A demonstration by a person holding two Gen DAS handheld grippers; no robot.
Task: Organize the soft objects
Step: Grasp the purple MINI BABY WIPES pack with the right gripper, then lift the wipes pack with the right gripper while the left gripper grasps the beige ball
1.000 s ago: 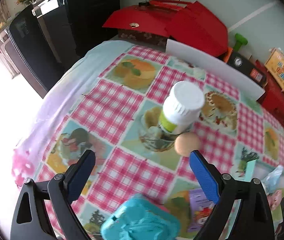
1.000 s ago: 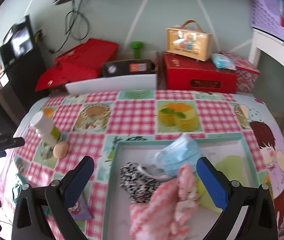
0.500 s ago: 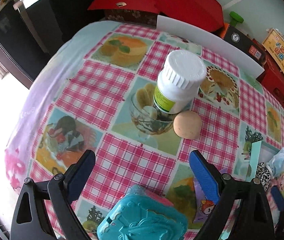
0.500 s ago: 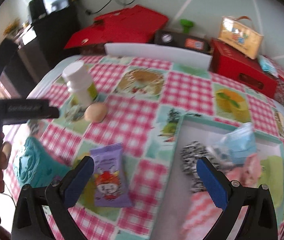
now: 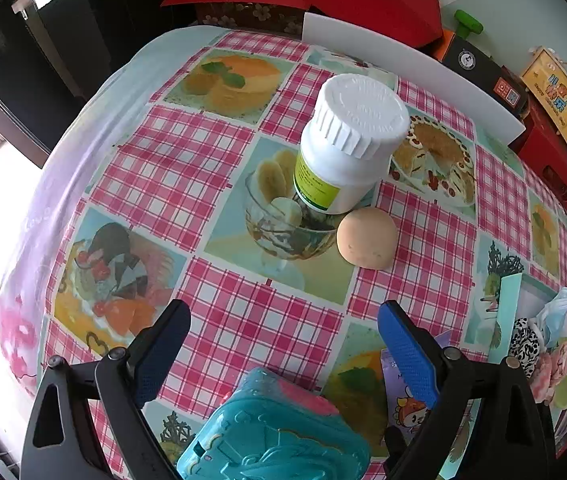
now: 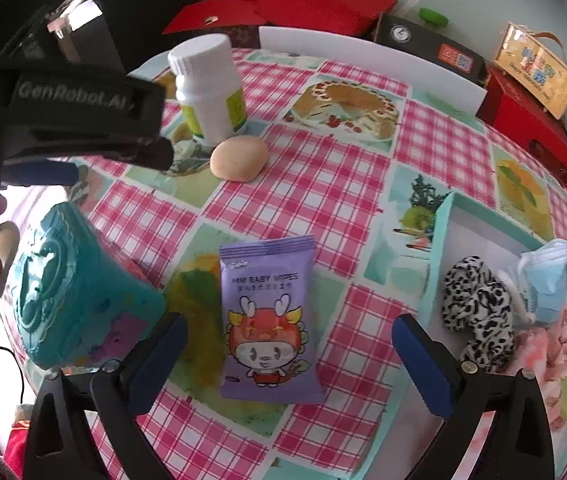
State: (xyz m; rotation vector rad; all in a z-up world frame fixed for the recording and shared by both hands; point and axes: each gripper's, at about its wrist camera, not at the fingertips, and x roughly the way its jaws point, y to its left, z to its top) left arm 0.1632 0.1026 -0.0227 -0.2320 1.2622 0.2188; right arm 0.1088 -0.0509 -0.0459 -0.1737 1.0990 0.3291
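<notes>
Both grippers' jaws stood apart, empty: right gripper straddled purple wipes pack; left gripper above teal case.

The tablecloth is pink-and-white gingham broken by pale turquoise squares printed with cakes, fruit and desserts. On it stands a white bottle with a ribbed white cap and a yellow-green label, and beside it lies a tan egg. The wipes packet is lilac, printed with a cartoon figure in a red and gold dragon hood. The embossed plastic case is teal. The tray has a mint rim and white floor; in it lie a black-and-white leopard-spotted cloth, a light blue face mask and a pink-and-white cloth. Both grippers' finger pads are blue on black frames.
</notes>
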